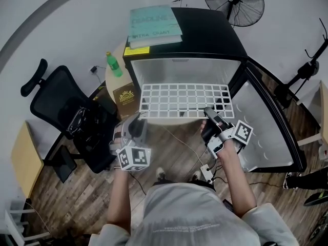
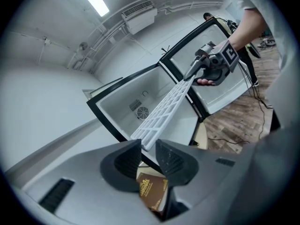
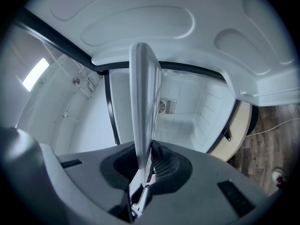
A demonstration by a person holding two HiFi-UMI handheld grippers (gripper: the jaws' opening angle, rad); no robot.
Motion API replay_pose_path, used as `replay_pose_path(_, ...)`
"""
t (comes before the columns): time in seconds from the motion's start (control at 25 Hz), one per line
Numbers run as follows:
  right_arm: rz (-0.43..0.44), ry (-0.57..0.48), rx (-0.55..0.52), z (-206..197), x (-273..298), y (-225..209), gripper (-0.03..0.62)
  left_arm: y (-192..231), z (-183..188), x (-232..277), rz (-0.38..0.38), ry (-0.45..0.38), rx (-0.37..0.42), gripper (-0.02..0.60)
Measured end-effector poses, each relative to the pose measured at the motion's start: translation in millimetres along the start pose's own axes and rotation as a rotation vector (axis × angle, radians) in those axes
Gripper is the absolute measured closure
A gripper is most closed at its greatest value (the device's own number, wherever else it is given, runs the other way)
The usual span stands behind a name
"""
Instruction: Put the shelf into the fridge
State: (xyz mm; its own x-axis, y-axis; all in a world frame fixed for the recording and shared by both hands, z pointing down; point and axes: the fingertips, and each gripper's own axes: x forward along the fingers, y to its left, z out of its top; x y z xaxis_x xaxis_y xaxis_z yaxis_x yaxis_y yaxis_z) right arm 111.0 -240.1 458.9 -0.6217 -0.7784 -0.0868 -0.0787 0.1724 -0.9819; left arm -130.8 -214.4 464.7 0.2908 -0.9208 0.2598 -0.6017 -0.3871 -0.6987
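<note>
- Shelf (image 1: 184, 100) lies flat, its long side across the fridge (image 1: 215, 40) mouth, just ahead of me.
- My left hand-held gripper (image 1: 138, 122) and right hand-held gripper (image 1: 210, 114) each pinch its near edge, equally close.

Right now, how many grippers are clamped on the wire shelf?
2. The left gripper is shut on the shelf's near left corner. The right gripper is shut on its near edge toward the right. No other gripper is in view.
</note>
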Motion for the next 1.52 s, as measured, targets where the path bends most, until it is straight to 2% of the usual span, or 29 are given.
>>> replay_pose_path(0.88,-0.017,0.019,-0.042,6.3,16.5,-7.6,0.536,6.7,-6.5,17.5,-0.009,0.016,0.012,0.489)
replay_pose_path(1.52,-0.007,-0.01,-0.008,17.3,25.8,-15.0,0.536,7.3,-5.5,26.4,-0.012,0.017,0.0,0.486)
